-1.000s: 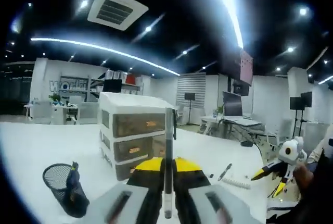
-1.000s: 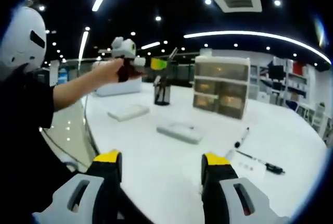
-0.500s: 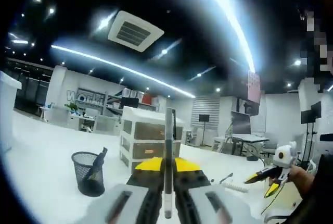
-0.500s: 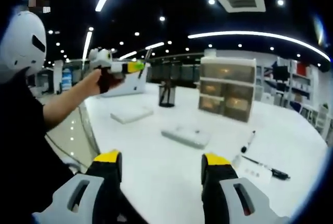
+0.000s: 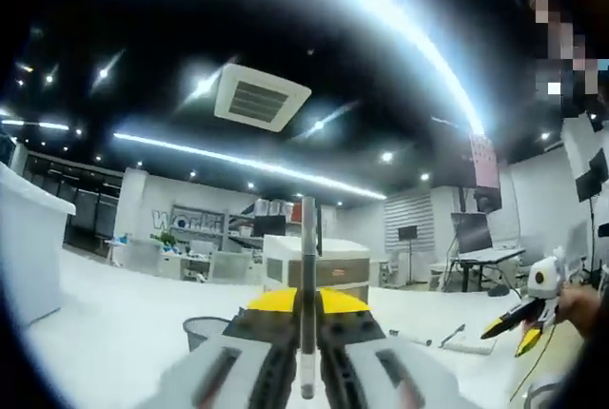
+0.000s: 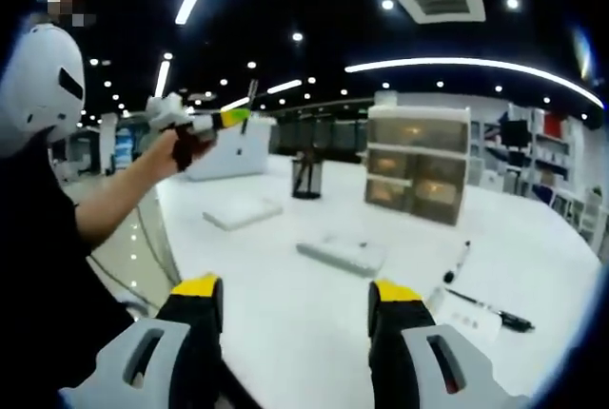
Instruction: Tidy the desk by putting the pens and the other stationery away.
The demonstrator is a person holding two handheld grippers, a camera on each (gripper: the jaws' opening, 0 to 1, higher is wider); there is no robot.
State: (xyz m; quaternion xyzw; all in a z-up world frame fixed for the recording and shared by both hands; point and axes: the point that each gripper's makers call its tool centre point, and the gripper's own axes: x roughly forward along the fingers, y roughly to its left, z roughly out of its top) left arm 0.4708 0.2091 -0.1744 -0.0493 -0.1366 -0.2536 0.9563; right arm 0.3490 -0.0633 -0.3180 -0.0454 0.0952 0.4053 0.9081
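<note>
Lifted and tilted further back than a second ago, the left gripper (image 5: 306, 325) now has the ceiling across most of its view, and the mesh pen cup (image 5: 217, 330), earlier well in sight at lower left, peeks out low beside the jaws; in the right gripper view the left gripper (image 6: 231, 119) has swung outward and higher above the desk edge. Its jaws are clenched on a slim grey pen (image 5: 307, 276), which stands upright between the yellow tips. The right gripper (image 6: 297, 306) hangs released, jaws wide apart with nothing between them, low over the near part of the white desk (image 6: 285, 285). Seen from there, the pen cup (image 6: 306, 173) stands toward the far side of the desk, just left of the drawer unit (image 6: 417, 165); a marker (image 6: 461, 262) and a black pen (image 6: 485, 308) lie loose near the right edge, well apart from the cup, and two flat white cases (image 6: 341, 253) lie between. Dropping the held pen in well probably means bringing the left gripper back over the cup, tipping it so the pen points down into the opening, and releasing only when the lower end is inside the rim, since the light mesh cup could tip if struck sideways.
</note>
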